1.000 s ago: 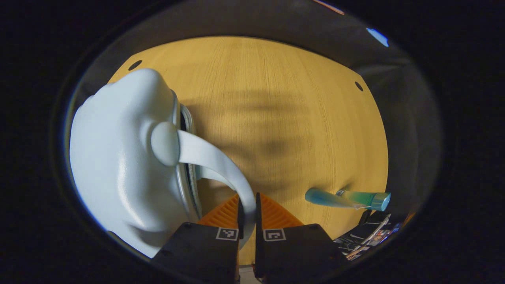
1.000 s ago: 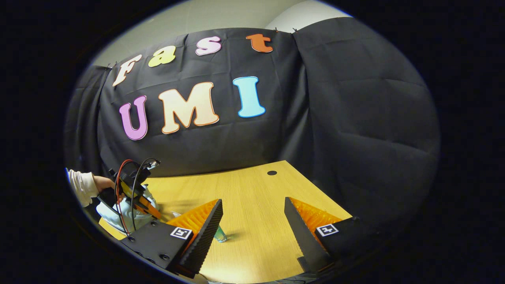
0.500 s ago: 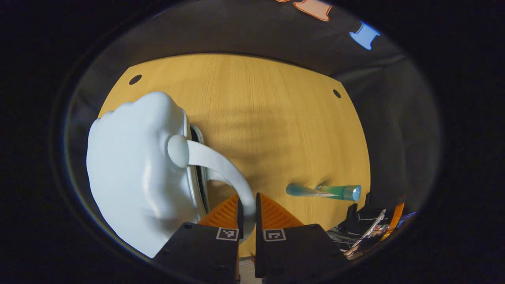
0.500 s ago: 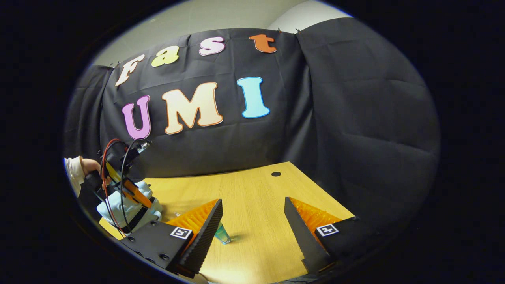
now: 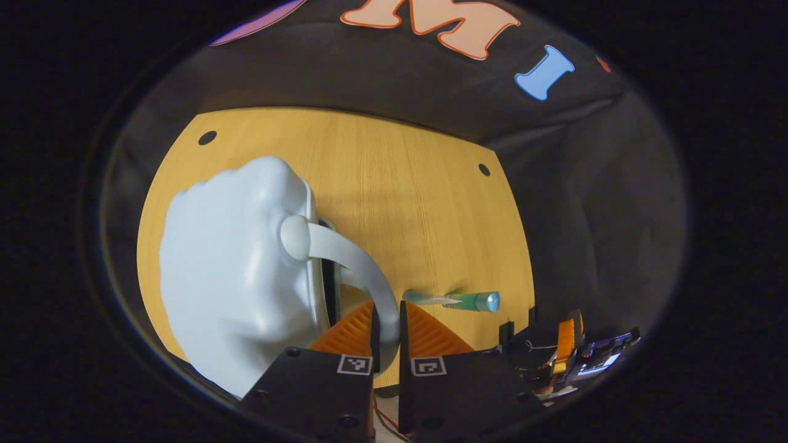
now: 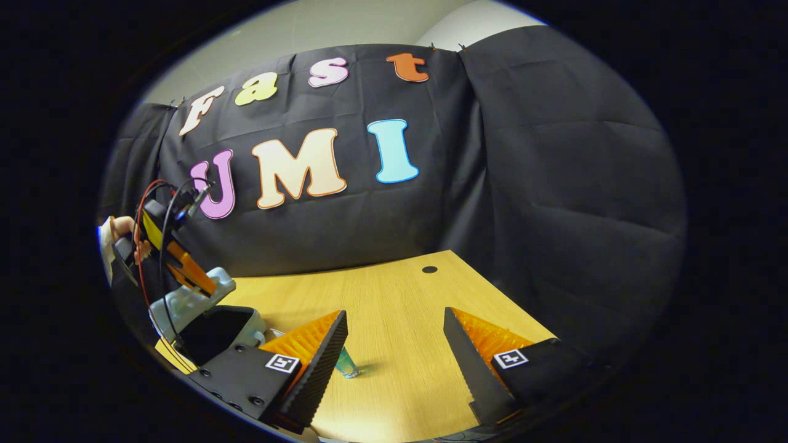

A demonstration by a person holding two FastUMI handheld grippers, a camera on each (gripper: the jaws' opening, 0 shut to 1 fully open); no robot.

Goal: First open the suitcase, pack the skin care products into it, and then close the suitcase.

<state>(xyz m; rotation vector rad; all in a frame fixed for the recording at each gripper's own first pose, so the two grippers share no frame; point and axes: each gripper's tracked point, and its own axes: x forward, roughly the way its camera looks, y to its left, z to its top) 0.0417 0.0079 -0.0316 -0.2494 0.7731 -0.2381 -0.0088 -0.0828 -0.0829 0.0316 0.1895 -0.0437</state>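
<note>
Pale-blue suitcase (image 5: 234,277) lid raised, left claw (image 5: 386,326) clenched on handle (image 5: 351,264); right claw (image 6: 394,344) released, tube (image 5: 455,300) near table (image 5: 400,178) edge

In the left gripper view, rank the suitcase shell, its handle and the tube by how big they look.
1. suitcase shell, close to the camera
2. handle, pinched in the left gripper
3. tube, lying farther off on the table, so its true size is unsure

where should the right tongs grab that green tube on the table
Probably across the middle of the green tube, coming down from above. It lies flat on the wooden table, capped end toward the table's near edge, flat crimped end toward the suitcase. The right tongs stand open just above it, while the left tongs clamp the suitcase handle.
</note>
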